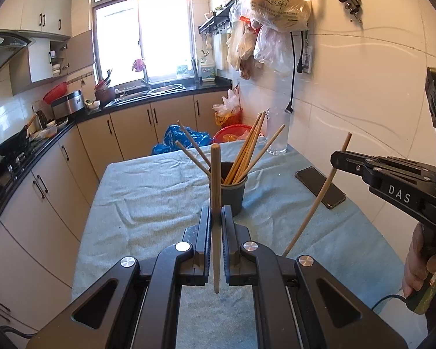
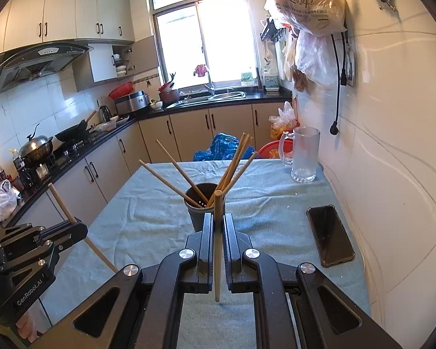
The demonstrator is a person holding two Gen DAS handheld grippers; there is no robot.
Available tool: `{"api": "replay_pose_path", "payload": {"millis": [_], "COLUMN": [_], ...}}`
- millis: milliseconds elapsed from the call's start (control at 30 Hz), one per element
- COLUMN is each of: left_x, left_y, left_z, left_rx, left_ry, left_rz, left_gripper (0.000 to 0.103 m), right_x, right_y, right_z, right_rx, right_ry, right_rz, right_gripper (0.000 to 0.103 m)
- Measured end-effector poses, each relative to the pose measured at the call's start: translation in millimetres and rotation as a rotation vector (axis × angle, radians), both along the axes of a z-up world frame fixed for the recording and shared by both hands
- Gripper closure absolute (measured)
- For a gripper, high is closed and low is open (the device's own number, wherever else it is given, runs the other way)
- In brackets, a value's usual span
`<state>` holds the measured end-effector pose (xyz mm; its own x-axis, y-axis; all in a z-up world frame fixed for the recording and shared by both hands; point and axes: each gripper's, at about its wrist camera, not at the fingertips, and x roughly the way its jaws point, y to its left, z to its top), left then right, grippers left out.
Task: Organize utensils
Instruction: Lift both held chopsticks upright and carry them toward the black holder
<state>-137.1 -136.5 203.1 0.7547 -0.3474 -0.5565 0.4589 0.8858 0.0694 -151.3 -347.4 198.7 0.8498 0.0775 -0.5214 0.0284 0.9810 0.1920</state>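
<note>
Above the near half of the tabletop [image 1: 148, 192], you have one chopstick pinched in each claw. The left claw [image 1: 216, 215] is clamped narrow on its chopstick [image 1: 215, 174], which stands nearly upright between the pads, its lower end hanging free below them. The right claw [image 2: 217, 222] grips its own chopstick [image 2: 217, 218] the same way; seen from the left camera, that stick leans, top to the far right.

The cup [image 2: 200, 212] sits mid-tabletop, just beyond both claws, already fanned with chopsticks [image 1: 247, 151] leaning out to the left and right. The phone [image 2: 331, 234] lies to its right, the glass mug [image 2: 303, 154] at the far right corner; both are well clear of your path.

The next move, I judge, is to drop these two in the cup. Go one claw at a time so they do not meet over the rim. Bring each lower tip over the open centre, where the fan leaves a gap, and lower it inside the rim before you release. Keep the stick upright, or it may catch the leaning ones and tip the cup.
</note>
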Motion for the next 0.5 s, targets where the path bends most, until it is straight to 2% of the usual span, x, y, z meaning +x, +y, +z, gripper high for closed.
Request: {"api": "replay_pose_path", "payload": {"millis": [500], "left_x": [6], "left_y": [-2], "left_z": [11], "left_rx": [0.002], "left_ry": [-0.007], "left_rz": [-0.014], "left_gripper": [0.097], "right_x": [2], "right_y": [4], "right_z": [21], "right_rx": [-0.013], "right_ry": [-0.030], "right_rz": [0.014], "right_gripper": [0.096]}}
